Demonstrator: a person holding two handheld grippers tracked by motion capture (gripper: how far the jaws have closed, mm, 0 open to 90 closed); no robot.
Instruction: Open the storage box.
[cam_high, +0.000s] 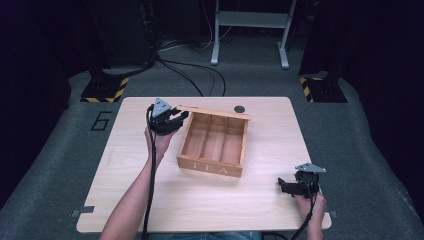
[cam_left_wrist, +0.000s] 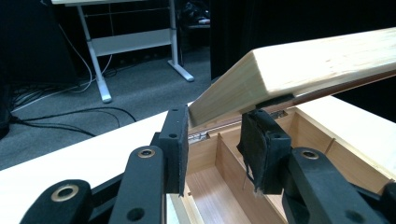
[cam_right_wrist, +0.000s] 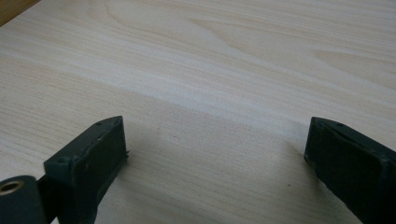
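Box: wooden tea box (cam_high: 214, 145) lettered TEA on its near wall, standing at the middle of the table, slightly toward the far side; three long compartments run near to far.
Lid: wooden lid (cam_high: 215, 112) raised along the far edge of the box, tilted up; in the left gripper view the lid (cam_left_wrist: 299, 74) slopes up over the open compartments.
Left gripper: left gripper (cam_high: 172, 119) at the box's far left corner, closed on the lid's corner; in the left gripper view its pads (cam_left_wrist: 177, 140) sit against the lid's end and underside.
Right gripper: right gripper (cam_high: 287, 186) near the table's near right corner, well apart from the box; jaws spread wide over bare wood, holding nothing.
Table: light wooden table (cam_high: 140, 200), with a small dark round disc (cam_high: 239, 108) at its far edge, just beyond the lid.
Floor: grey carpet with black cables (cam_high: 200, 75) and a white desk frame (cam_high: 250, 30) beyond the table.
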